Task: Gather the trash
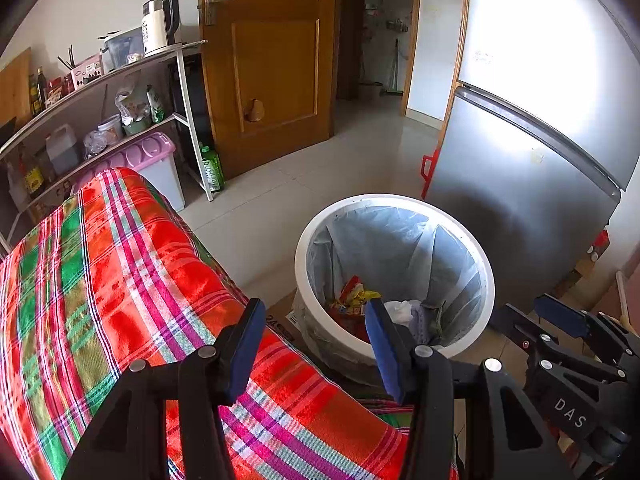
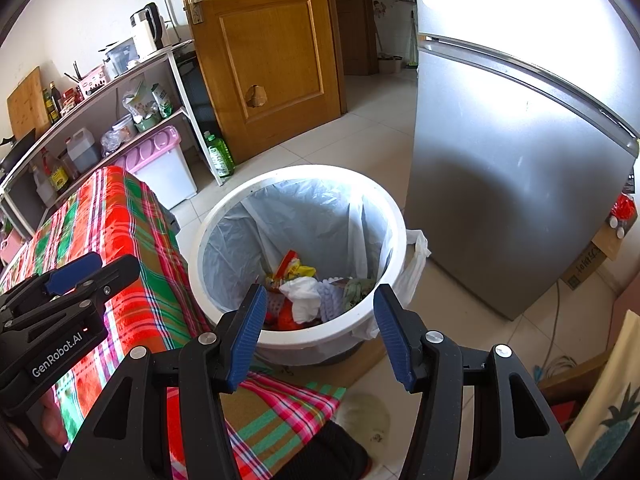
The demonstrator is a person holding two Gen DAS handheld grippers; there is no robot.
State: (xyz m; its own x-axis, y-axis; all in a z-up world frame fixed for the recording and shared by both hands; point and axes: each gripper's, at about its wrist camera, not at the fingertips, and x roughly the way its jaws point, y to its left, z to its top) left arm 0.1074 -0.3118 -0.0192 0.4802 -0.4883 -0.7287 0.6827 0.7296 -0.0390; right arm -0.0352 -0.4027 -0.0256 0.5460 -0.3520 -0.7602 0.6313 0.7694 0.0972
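White bin (image 2: 394, 216) sits beside my plaid-covered table (image 1: 120, 280); my right claw (image 2: 320, 332) and left claw (image 1: 316, 344) gape, released. Its near rim hides some trash (image 2: 308, 292).

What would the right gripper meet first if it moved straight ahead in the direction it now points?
Probably the near rim of the round white plastic trash bin, or the crumpled white paper inside it. The right gripper is open and empty, aimed down into the bin; depth is unclear.

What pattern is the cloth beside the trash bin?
The cloth is plaid: red, green and pink stripes, clearest in the left wrist view.
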